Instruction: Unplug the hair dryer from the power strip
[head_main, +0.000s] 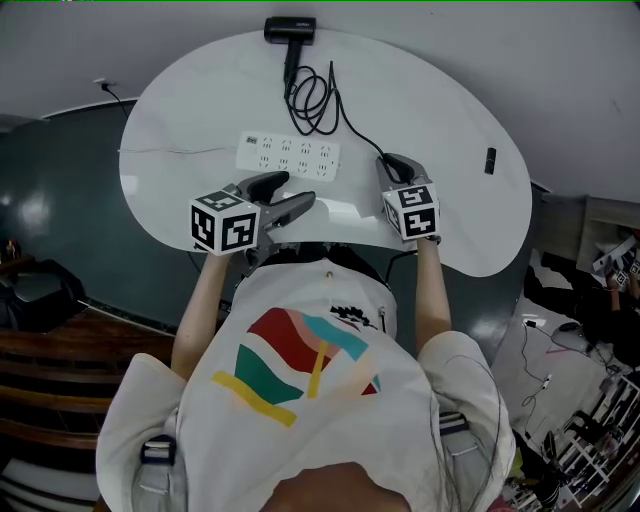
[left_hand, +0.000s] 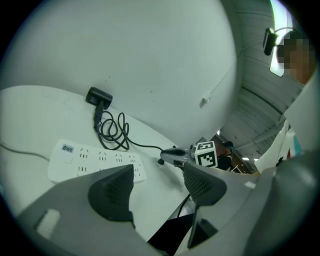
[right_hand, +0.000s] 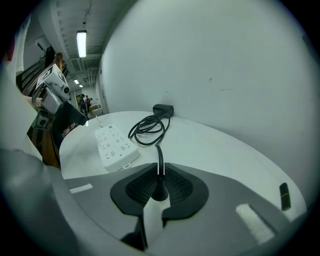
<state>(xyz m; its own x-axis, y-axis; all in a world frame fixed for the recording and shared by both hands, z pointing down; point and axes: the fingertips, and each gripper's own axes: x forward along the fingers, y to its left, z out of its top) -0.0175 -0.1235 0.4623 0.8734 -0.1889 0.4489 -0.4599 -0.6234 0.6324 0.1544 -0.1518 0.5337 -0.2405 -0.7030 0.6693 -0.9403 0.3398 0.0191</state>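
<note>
Your right tool (right_hand: 160, 172) grips the plug (right_hand: 159, 190), its cord end pointing away; left tool (left_hand: 157, 187) gapes; power strip (head_main: 288, 155) crosswise, label (left_hand: 67, 148) unreadable

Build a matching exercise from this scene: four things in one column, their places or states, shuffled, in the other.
1. hair dryer
2. power strip
3. plug
4. left gripper

A. fingers apart, nothing between
B. at the table's far edge
C. white, sockets empty
D. clamped in the right gripper's fingers

Pairs: 1-B, 2-C, 3-D, 4-A
</note>
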